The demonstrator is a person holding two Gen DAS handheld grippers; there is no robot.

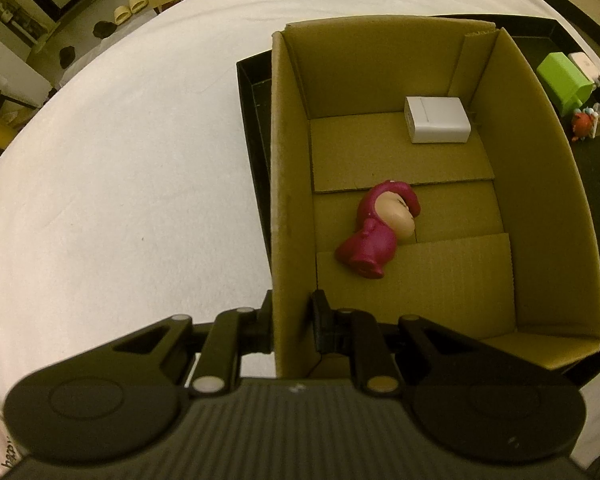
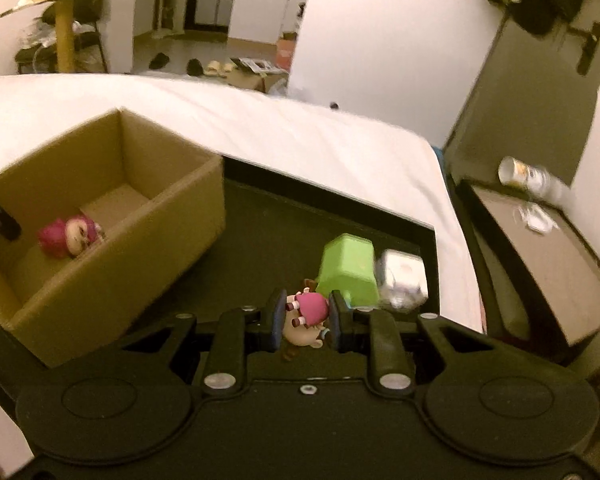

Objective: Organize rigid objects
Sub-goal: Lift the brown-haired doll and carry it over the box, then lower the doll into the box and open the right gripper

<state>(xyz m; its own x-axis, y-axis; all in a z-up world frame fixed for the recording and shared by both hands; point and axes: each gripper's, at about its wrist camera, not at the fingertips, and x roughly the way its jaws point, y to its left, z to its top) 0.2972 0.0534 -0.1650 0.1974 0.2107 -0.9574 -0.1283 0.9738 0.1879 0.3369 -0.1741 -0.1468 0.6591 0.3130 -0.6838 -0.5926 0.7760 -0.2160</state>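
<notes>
An open cardboard box stands on a black tray on the white bed. Inside it lie a magenta figurine and a white cube. My left gripper is shut on the box's near left wall, one finger on each side. The box also shows in the right wrist view, with the magenta figurine in it. My right gripper is shut on a small pink-haired figurine above the tray.
A green block and a white cube sit on the tray just beyond my right gripper; the block also shows in the left wrist view beside small figurines. A bedside cabinet stands to the right of the bed.
</notes>
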